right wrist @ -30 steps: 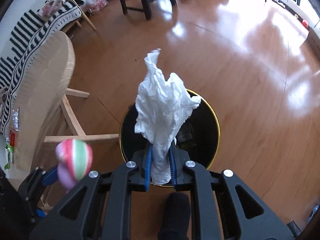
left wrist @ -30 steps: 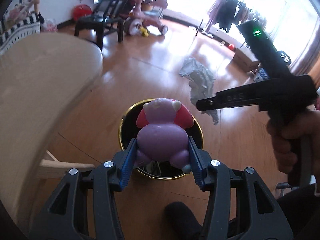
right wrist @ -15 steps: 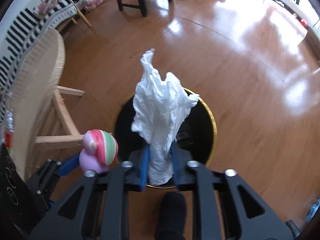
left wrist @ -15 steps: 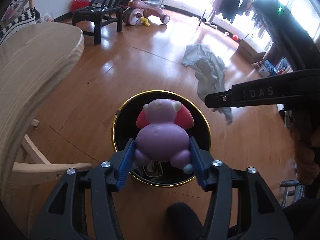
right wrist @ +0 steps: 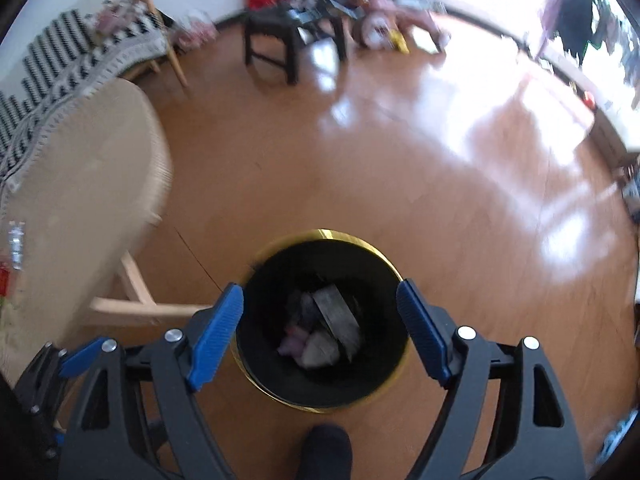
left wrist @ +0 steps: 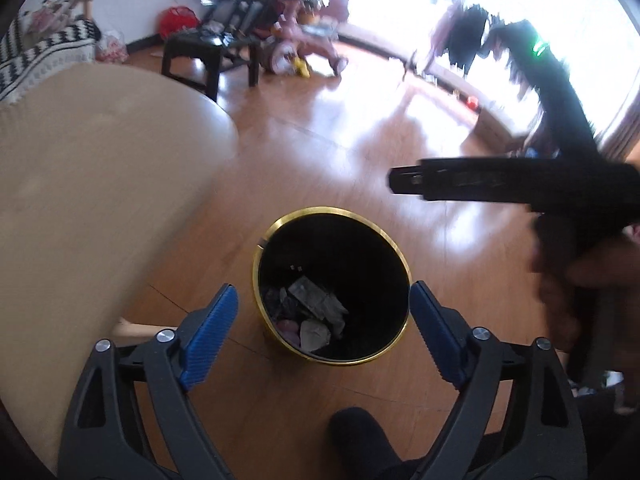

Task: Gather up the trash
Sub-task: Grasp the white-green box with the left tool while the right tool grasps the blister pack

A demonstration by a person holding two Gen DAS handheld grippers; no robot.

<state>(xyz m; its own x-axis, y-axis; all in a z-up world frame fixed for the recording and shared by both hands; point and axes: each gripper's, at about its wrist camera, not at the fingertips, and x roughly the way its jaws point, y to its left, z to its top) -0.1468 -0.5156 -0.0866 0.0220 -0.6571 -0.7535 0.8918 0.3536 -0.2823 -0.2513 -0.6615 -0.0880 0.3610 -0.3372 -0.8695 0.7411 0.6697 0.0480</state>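
A black trash bin with a gold rim (left wrist: 280, 222) stands on the wooden floor; it also shows in the right wrist view (right wrist: 320, 234). Crumpled paper (left wrist: 316, 300) and a pink toy (left wrist: 289, 326) lie inside it; the paper (right wrist: 336, 314) and the toy (right wrist: 294, 338) also show in the right wrist view. My left gripper (left wrist: 324, 330) is open and empty above the bin. My right gripper (right wrist: 320, 330) is open and empty above the bin, and its body shows in the left wrist view (left wrist: 500, 180).
A light wooden round table (left wrist: 80, 184) stands to the left of the bin, with its legs (right wrist: 136, 304) near it. A black stool (right wrist: 280, 40) and a child's tricycle (left wrist: 304, 48) stand far back. A dark foot (right wrist: 324, 452) is at the bottom edge.
My left gripper opened and let go of the pink toy; my right gripper opened and let go of the white tissue. Both now lie in the bin.
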